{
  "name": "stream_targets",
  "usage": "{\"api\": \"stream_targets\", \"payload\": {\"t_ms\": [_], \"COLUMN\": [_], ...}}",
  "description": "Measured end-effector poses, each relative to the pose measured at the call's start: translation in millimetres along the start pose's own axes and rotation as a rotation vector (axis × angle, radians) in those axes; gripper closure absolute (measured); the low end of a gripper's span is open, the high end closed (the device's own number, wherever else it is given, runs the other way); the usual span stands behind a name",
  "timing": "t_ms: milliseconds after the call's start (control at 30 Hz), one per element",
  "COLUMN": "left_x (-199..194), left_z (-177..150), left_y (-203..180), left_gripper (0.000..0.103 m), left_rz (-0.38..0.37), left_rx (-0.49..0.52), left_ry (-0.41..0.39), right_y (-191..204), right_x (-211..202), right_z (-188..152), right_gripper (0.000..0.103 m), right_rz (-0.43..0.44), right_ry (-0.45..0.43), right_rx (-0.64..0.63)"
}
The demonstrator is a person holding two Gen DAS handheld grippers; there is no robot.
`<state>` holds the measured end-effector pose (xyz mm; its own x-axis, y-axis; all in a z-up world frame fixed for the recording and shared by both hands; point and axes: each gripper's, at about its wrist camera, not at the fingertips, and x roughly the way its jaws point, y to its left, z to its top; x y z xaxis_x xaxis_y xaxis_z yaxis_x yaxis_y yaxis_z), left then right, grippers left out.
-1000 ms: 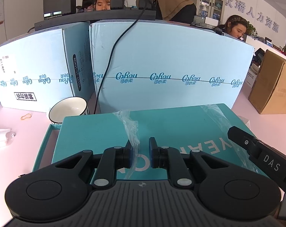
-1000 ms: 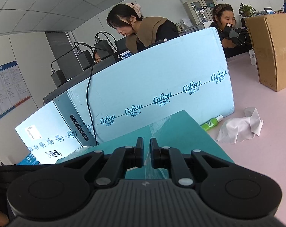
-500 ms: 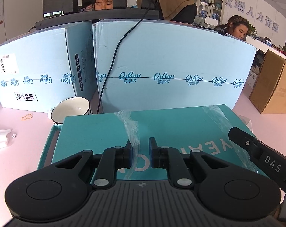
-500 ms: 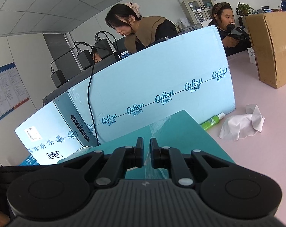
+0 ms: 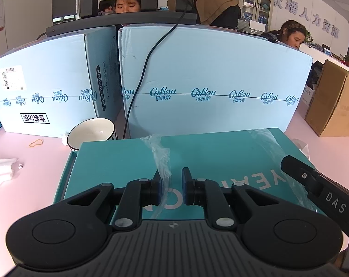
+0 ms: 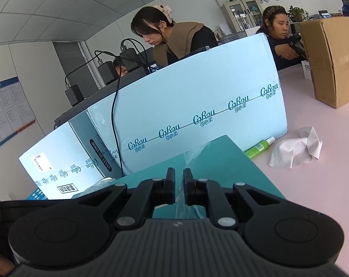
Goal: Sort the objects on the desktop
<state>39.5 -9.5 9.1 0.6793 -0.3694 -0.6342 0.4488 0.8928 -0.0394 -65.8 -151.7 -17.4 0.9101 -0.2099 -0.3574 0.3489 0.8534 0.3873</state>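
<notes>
Beneath both narrow-gapped hand-held grippers: left (image 5: 172,184), right (image 6: 179,185), teal box (image 5: 220,152), nothing gripped.

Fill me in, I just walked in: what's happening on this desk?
A person holds a gripper in each hand over a teal box lid. The left gripper and right gripper each have their fingers nearly closed around a strip of clear plastic wrap on the lid. A white bowl, a green tube and a crumpled tissue lie on the pink desk.

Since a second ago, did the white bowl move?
Cannot tell: the white bowl and the blue carton behind it drift right together, so likely the camera moved.
</notes>
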Motion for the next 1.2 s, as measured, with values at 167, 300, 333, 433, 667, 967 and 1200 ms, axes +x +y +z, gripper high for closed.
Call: {"api": "stream_targets", "payload": {"t_ms": [167, 300, 333, 433, 667, 967, 1200], "left_x": [0.3, -0.4, -0.6, -1.0, -2.2, -0.1, 2.4], "left_z": [0.3, 0.2, 0.4, 0.9, -0.3, 1.6, 1.8], "left_y": [2.1, 4.3, 4.6, 5.5, 7.0, 10.3, 16.4], "left_gripper": [0.092, 0.092, 0.092, 0.092, 0.092, 0.092, 0.092], "left_rz": [-0.003, -0.005, -0.005, -0.006, -0.010, -0.009, -0.004], "left_rx": [0.002, 0.000, 0.000, 0.002, 0.007, 0.021, 0.021], "left_ry": [0.002, 0.002, 0.000, -0.002, -0.006, -0.006, -0.005], "right_y": [3.3, 5.2, 5.6, 6.8, 9.2, 11.2, 15.5], "right_x": [-1.1, -1.6, -1.8, -2.2, -3.4, -3.4, -2.4], "right_z": [-1.1, -1.8, -1.9, -2.2, -3.0, -6.7, -9.2], "right_gripper": [0.090, 0.090, 0.090, 0.090, 0.090, 0.090, 0.090], "right_rz": [-0.004, -0.005, -0.006, -0.007, -0.011, -0.015, -0.007], "right_ry": [-0.008, -0.012, -0.013, -0.016, -0.024, -0.025, -0.026], "right_rx": [0.000, 0.002, 0.002, 0.002, 0.005, 0.019, 0.016]}}
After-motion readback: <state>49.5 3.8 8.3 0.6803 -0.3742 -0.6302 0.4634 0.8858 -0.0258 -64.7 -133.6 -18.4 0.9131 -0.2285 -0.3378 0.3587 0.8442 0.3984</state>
